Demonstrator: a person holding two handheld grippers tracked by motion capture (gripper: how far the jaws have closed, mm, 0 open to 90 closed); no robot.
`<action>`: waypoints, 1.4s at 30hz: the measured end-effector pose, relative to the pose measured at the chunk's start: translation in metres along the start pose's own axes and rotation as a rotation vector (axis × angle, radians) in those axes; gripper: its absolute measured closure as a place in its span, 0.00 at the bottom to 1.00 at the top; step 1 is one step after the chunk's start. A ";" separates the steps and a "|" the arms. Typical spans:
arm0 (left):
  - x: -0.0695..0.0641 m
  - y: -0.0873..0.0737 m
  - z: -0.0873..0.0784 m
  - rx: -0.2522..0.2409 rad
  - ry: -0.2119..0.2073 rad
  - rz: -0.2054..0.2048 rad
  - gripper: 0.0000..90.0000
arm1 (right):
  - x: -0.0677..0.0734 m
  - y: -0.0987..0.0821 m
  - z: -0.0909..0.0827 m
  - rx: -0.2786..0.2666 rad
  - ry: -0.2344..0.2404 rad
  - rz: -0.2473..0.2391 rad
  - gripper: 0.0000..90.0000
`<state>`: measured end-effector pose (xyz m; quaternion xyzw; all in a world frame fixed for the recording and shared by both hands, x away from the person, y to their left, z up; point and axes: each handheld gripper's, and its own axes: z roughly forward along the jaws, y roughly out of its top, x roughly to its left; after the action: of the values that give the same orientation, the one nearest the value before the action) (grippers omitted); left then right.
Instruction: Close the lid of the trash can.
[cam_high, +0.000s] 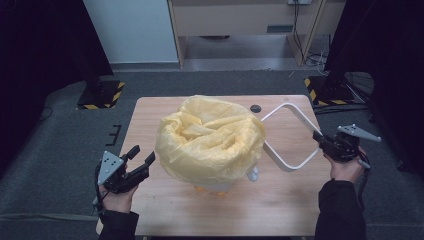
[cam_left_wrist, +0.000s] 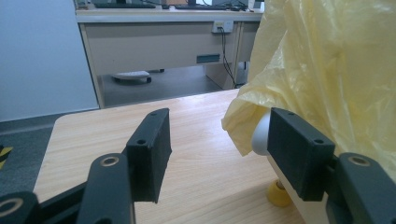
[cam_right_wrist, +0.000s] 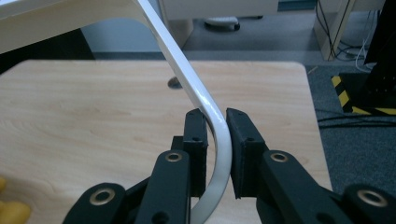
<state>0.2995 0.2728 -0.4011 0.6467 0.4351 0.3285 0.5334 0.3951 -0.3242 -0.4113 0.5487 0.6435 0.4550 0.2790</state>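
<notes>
A white bin lined with a puffed yellow bag (cam_high: 210, 140) stands mid-table on small yellow feet (cam_left_wrist: 279, 193). A white bent frame (cam_high: 306, 117) hangs tilted above the table's right side, its near end by the bin. My right gripper (cam_high: 320, 141) is shut on the frame's outer curve. In the right gripper view both pads press the white strip (cam_right_wrist: 187, 79) at my right gripper (cam_right_wrist: 217, 121). My left gripper (cam_high: 142, 153) hovers open left of the bin. In the left gripper view the yellow bag (cam_left_wrist: 327, 60) hangs just beyond my left gripper (cam_left_wrist: 219, 135), with nothing between its jaws.
The wooden table (cam_high: 280, 200) has a dark cable hole (cam_high: 255, 108) behind the bin. On the grey carpet, two stand bases with yellow-black stripes (cam_high: 102, 94) (cam_high: 325, 90) flank the far corners. A beige desk (cam_high: 235, 20) with cables stands beyond.
</notes>
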 end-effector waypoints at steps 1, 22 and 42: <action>0.000 0.000 0.000 -0.001 0.000 -0.001 0.44 | 0.001 0.004 -0.002 -0.010 0.001 0.003 0.88; 0.003 0.004 -0.004 -0.019 0.005 -0.014 0.44 | 0.022 0.074 -0.034 -0.209 0.039 0.034 0.88; 0.004 0.004 -0.005 -0.025 0.005 -0.017 0.44 | 0.050 0.100 -0.054 -0.397 -0.001 0.007 0.88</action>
<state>0.2979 0.2782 -0.3959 0.6353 0.4378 0.3309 0.5434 0.3823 -0.2932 -0.2919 0.4855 0.5388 0.5737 0.3806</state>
